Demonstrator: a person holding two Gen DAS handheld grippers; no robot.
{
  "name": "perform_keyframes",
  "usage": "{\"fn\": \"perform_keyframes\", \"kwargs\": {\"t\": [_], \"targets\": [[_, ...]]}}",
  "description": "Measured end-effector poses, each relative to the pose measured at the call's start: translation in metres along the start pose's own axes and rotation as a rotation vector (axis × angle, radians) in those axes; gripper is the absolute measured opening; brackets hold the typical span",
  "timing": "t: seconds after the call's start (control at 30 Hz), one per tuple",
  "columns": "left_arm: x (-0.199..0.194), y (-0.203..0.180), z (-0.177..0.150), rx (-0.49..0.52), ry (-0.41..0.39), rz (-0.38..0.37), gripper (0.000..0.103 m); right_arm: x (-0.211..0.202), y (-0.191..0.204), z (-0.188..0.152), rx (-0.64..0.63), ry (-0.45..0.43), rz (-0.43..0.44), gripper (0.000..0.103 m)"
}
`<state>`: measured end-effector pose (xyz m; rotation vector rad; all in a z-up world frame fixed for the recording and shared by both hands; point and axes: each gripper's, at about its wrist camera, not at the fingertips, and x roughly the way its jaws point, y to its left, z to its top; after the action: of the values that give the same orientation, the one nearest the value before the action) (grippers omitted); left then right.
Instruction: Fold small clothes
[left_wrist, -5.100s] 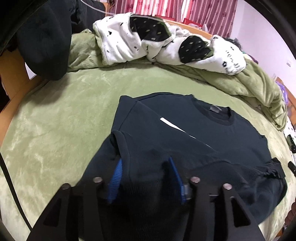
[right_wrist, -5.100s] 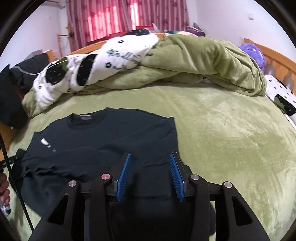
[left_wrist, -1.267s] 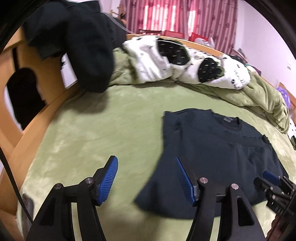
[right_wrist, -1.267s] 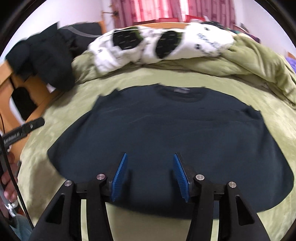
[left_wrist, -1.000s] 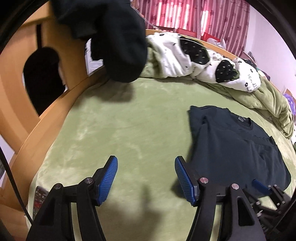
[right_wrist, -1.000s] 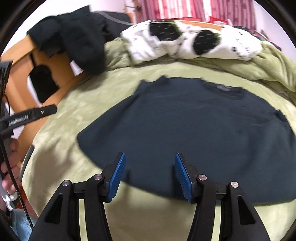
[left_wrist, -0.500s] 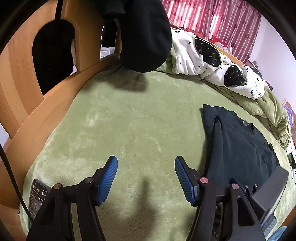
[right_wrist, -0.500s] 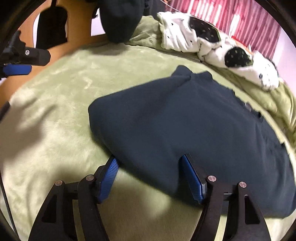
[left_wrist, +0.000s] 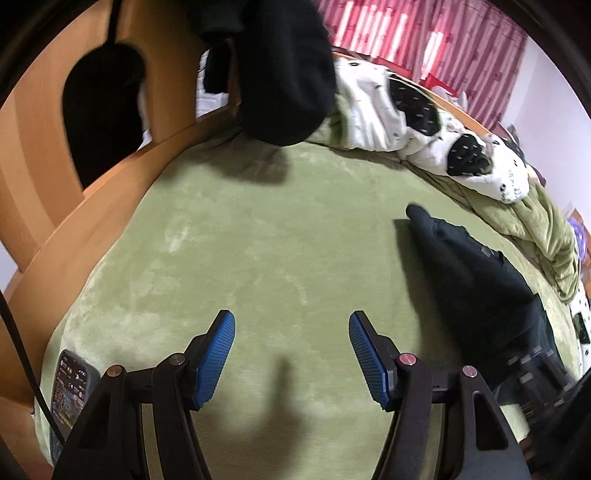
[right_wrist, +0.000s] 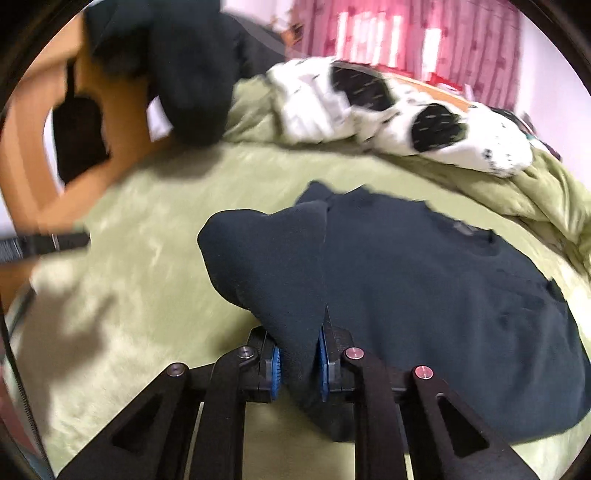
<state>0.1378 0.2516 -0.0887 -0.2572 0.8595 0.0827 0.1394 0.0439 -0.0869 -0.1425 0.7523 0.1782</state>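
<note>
The dark navy cotton sweatshirt (right_wrist: 424, 295) lies on the olive-green plush bed cover (right_wrist: 147, 229), collar toward the far side. In the right wrist view its near-left corner is lifted up in a fold, and the right gripper (right_wrist: 298, 363) is clenched on this fabric; the blue ribbed pads (right_wrist: 275, 373) press it from both sides. This view is blurred, esp. at the left edge.

The left wrist view shows the same sweatshirt (left_wrist: 476, 280) only at the right side, raised and narrow, w/ a shadow on the cover beside it. The left gripper (left_wrist: 290, 354) hangs above bare green cover (left_wrist: 258, 258), well apart from the sweatshirt, jaws spread wide, nothing between them.

Only the left view shows a smartphone w/ lit screen (left_wrist: 68, 391) at the near-left edge of the bed, beside the orange wooden bed frame (left_wrist: 44, 155).

Both views show a black garment hanging on the frame (left_wrist: 280, 70), a white blanket w/ black spots (left_wrist: 417, 122) at the far side & red striped curtains (left_wrist: 424, 40) behind.
</note>
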Motion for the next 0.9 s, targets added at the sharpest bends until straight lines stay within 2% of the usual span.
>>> {"fn": "perform_keyframes", "kwargs": {"t": [0.2, 0.37, 0.5, 0.67, 0.77, 0.83, 0.9], "targets": [[-0.01, -0.06, 0.005, 0.068, -0.019, -0.045, 0.062, -0.054, -0.09, 0.019, 0.152, -0.068, -0.002, 0.014], [-0.013, -0.123, 0.004, 0.139, -0.023, -0.09, 0.062, -0.08, -0.17, 0.008, 0.286, -0.08, -0.017, 0.014], [-0.01, -0.169, -0.001, 0.198, -0.018, -0.119, 0.062, -0.089, -0.229, -0.02, 0.378, -0.065, -0.038, 0.014], [0.001, -0.223, -0.016, 0.234, 0.014, -0.18, 0.062, -0.085, -0.289, -0.07, 0.495, -0.014, -0.047, 0.014], [0.008, -0.249, -0.028, 0.261, 0.032, -0.205, 0.062, -0.078, -0.314, -0.099, 0.564, 0.02, -0.013, 0.014], [0.012, -0.266, -0.035, 0.285, 0.043, -0.212, 0.062, -0.077, -0.326, -0.114, 0.595, 0.035, 0.019, 0.017], [0.016, -0.281, -0.04, 0.305, 0.053, -0.221, 0.062, -0.079, -0.335, -0.123, 0.618, 0.046, 0.042, 0.027]]}}
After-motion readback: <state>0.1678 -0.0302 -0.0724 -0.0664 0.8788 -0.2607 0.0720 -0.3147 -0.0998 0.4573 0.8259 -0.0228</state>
